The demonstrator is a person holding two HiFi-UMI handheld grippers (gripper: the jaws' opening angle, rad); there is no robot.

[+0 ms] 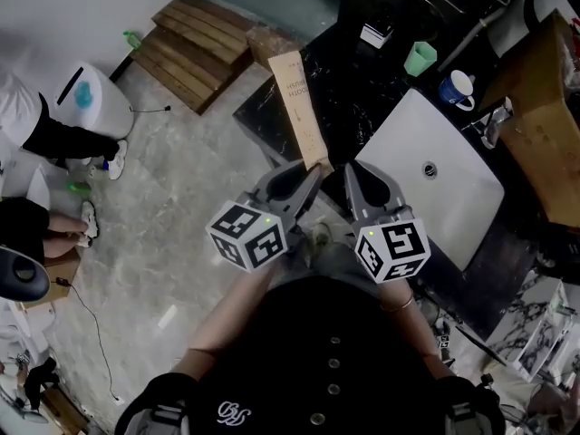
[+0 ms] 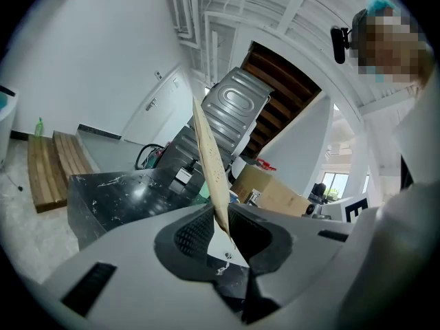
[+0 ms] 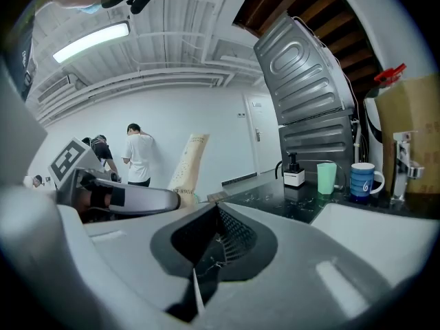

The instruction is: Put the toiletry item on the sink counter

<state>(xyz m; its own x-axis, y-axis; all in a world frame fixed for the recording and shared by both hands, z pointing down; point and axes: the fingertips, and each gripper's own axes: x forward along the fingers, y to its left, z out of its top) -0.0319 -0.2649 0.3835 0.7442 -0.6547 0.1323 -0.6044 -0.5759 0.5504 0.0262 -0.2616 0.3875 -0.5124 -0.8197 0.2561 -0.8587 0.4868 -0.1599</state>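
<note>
Left gripper [image 1: 313, 169] pinches the long tan cardboard box [image 1: 299, 107] by 1 end; right gripper [image 1: 349, 172] is pressed together, empty. Best laid flat on the black marble counter [image 1: 362, 107].

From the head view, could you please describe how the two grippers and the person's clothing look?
The left gripper and right gripper are pale grey tapering shells with black ribbed pads. Each carries a white cube with black square markers. The person wears a dark buttoned top.
</note>
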